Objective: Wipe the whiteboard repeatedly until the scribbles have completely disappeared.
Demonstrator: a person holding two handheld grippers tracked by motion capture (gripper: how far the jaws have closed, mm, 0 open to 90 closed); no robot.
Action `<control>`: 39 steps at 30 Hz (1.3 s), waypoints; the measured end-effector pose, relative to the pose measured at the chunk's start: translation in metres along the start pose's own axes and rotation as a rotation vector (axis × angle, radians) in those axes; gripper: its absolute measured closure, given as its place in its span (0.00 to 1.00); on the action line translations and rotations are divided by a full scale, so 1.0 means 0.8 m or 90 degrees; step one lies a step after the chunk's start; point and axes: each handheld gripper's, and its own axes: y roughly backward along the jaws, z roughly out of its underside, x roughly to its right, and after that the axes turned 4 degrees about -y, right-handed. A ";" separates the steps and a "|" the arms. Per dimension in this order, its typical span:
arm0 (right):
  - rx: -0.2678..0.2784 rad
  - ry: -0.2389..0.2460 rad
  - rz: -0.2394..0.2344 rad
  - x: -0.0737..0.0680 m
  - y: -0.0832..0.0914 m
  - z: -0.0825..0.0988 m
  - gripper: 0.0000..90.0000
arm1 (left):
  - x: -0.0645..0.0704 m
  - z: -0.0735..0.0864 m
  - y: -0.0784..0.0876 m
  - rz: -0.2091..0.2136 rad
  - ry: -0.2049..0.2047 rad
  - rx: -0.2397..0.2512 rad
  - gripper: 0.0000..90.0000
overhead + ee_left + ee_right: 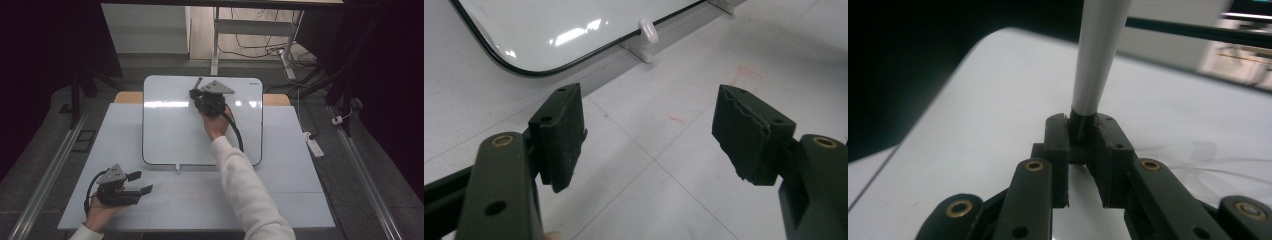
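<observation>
Right gripper (196, 91) sat over the upper part of the whiteboard (165, 135), near its 12 o'clock edge. Its jaws were pinched nearly together on the dark end of a marker (1094, 60). The pale barrel stood up and away from the pads toward 12 o'clock in the right gripper view; in the high view the marker (198, 82) showed as a short dark stick at 11 o'clock of that gripper.

Left gripper (142, 182) rested on the table (280, 200) at the 7 o'clock corner, well apart from the board. Jaws spread wide, nothing between the pads (566, 135) (bare tabletop behind them, with a few faint reddish marks). A small white clip (649, 32) sat at the whiteboard's (554, 25) near edge.

Board surface looked clean; faint lines near the marker in the right gripper view could be strokes or reflections, could not tell.

Judged step: marker held and poised at the top of the board, writing or drawing about to start or barely started. Whether the tip touched the surface could not be told.

Next move likely called for a steady grip, tip brought flat to the board, and a controlled sweep toward 6 o'clock or sideways, with the left gripper free to steady the board if it slid.
</observation>
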 end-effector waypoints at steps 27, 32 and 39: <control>-0.009 0.037 -0.002 0.013 0.011 -0.002 0.86 | -0.001 -0.003 -0.004 0.002 -0.003 -0.001 0.33; 0.021 -0.021 0.048 0.041 0.018 -0.014 0.86 | -0.001 -0.002 -0.002 0.003 -0.001 0.003 0.33; -0.010 0.029 0.028 0.025 0.020 -0.005 0.86 | 0.000 -0.003 -0.003 0.005 -0.006 0.000 0.33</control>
